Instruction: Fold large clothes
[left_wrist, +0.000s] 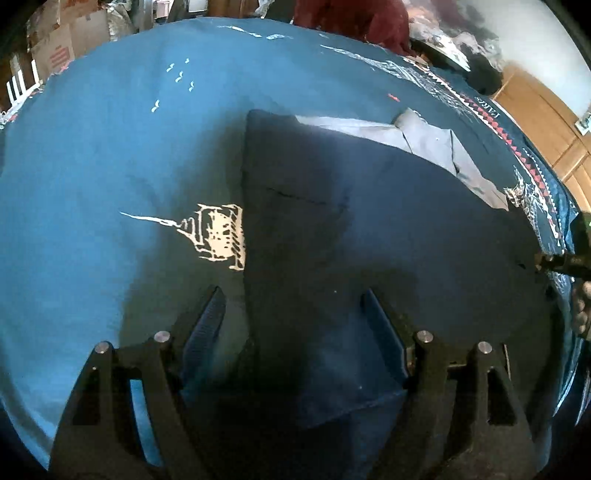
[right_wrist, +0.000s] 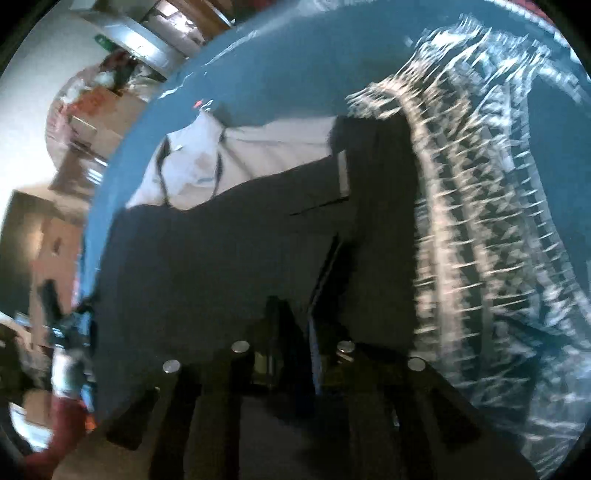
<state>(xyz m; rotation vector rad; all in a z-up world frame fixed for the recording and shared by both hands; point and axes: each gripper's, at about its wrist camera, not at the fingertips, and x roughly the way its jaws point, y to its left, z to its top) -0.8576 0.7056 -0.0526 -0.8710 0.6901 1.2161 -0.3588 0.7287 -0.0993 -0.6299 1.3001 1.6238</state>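
Note:
A large dark navy garment (left_wrist: 369, 221) lies spread on a blue printed cover (left_wrist: 92, 166), with a grey part (left_wrist: 428, 140) showing at its far end. My left gripper (left_wrist: 293, 306) is open low over the garment's near left edge, and the cloth runs between its blue pads (left_wrist: 207, 325). My right gripper (left_wrist: 550, 260) shows at the right edge of the left wrist view, at the garment's border. In the blurred right wrist view my right gripper (right_wrist: 295, 321) has its fingers close together, shut on the dark garment (right_wrist: 221, 258). The grey part (right_wrist: 192, 173) lies beyond.
A white and red patterned band (right_wrist: 461, 221) runs along the cover's right side. Cardboard boxes (left_wrist: 55, 48) stand past the far left edge, a dark red cloth (left_wrist: 354, 18) at the back, and wooden cabinets (left_wrist: 546, 110) on the right. A hand (left_wrist: 581, 306) holds the right gripper.

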